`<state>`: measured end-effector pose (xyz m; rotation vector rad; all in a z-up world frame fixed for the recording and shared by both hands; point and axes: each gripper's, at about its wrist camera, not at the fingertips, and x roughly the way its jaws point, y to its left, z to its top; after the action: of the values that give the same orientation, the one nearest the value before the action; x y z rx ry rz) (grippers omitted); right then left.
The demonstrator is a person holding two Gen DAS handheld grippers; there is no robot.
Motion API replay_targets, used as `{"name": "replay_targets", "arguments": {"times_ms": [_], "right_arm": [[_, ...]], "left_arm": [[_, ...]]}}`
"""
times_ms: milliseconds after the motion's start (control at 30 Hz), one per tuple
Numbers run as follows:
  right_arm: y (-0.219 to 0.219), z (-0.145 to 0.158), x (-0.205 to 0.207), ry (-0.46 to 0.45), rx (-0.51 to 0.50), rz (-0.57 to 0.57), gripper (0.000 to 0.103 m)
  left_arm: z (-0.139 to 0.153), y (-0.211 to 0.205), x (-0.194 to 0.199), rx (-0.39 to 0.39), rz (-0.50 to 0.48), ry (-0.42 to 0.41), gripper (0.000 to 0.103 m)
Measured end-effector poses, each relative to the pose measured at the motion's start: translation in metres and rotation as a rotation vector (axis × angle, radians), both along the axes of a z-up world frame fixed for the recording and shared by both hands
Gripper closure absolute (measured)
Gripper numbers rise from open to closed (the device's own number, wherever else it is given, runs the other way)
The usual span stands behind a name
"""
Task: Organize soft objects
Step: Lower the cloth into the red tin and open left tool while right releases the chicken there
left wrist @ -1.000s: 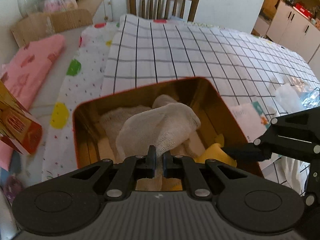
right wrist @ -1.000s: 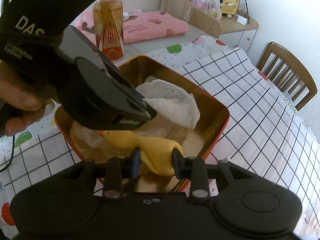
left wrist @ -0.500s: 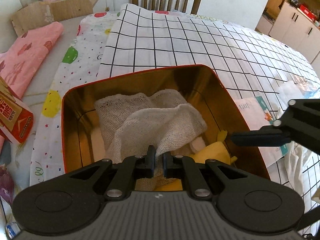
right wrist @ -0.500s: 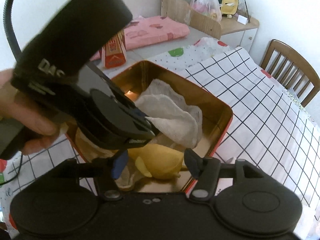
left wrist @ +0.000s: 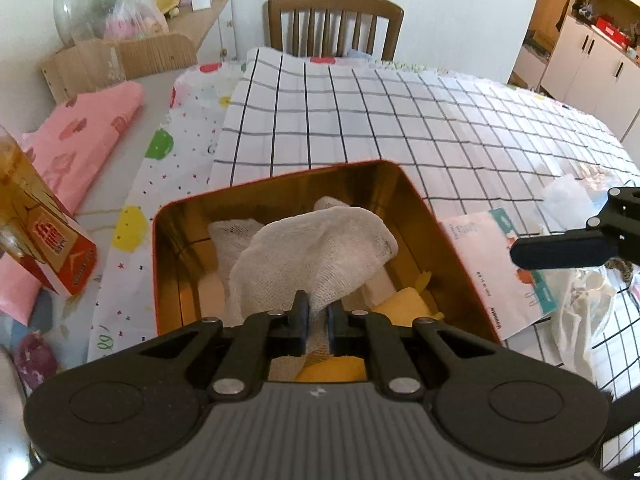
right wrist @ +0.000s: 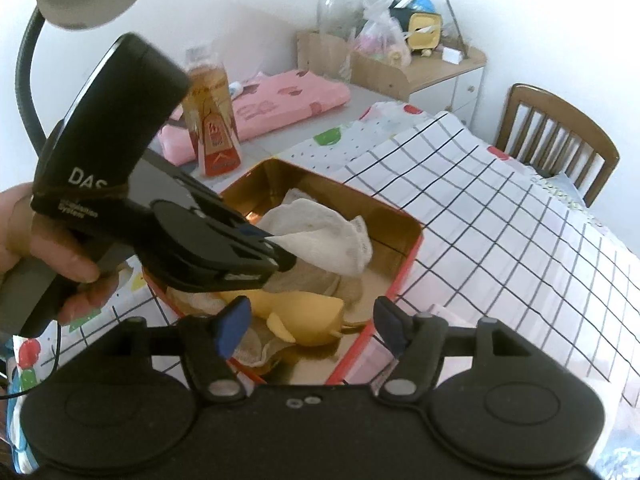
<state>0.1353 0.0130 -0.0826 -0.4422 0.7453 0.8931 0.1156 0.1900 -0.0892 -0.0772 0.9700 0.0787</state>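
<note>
A red tin box (left wrist: 452, 240) with a shiny gold inside sits on the table, on a white cloth with black squares (left wrist: 400, 128). The box is open at the top. In the left wrist view one corner of it points away, toward the wooden chair (left wrist: 334, 20).

A white gauze cloth (left wrist: 316, 256) is in the box. The left gripper (left wrist: 317, 314) has its two fingers nearly together and pinches the near end of this cloth. The cloth goes from the fingers up and away, toward the far corner of the box, and its loose end hangs down inside. More white gauze lies under it.

A soft yellow thing (right wrist: 304, 312) lies at the bottom of the box, at the near side. In the right wrist view its long side runs left to right. The right gripper (right wrist: 308, 326) is above it. Its jaws have just been opening and now stand wide apart. They hold nothing, and the yellow thing lies loose below them.

In the right wrist view the left gripper and the hand (right wrist: 44, 248) holding it cover the left part of the box.

A folded pink cloth (left wrist: 80, 144) lies well to the left. A bottle in a red and gold wrap (right wrist: 212, 120) stands near the box. A paper leaflet (left wrist: 496, 264) lies just beside the box on the right.
</note>
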Motion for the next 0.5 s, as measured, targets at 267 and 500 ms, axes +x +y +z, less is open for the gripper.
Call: {"name": "replay_targets", "arguments": {"times_ms": [267, 500], "right_arm": [[-0.023, 0.017, -0.008, -0.032, 0.04, -0.031, 0.031], [-0.053, 0.03, -0.015, -0.055, 0.061, -0.056, 0.027]], "left_arm": [[0.021, -0.013, -0.017, 0.018, 0.014, -0.055, 0.069], [0.037, -0.031, -0.032, 0.027, 0.015, -0.107, 0.031]]}}
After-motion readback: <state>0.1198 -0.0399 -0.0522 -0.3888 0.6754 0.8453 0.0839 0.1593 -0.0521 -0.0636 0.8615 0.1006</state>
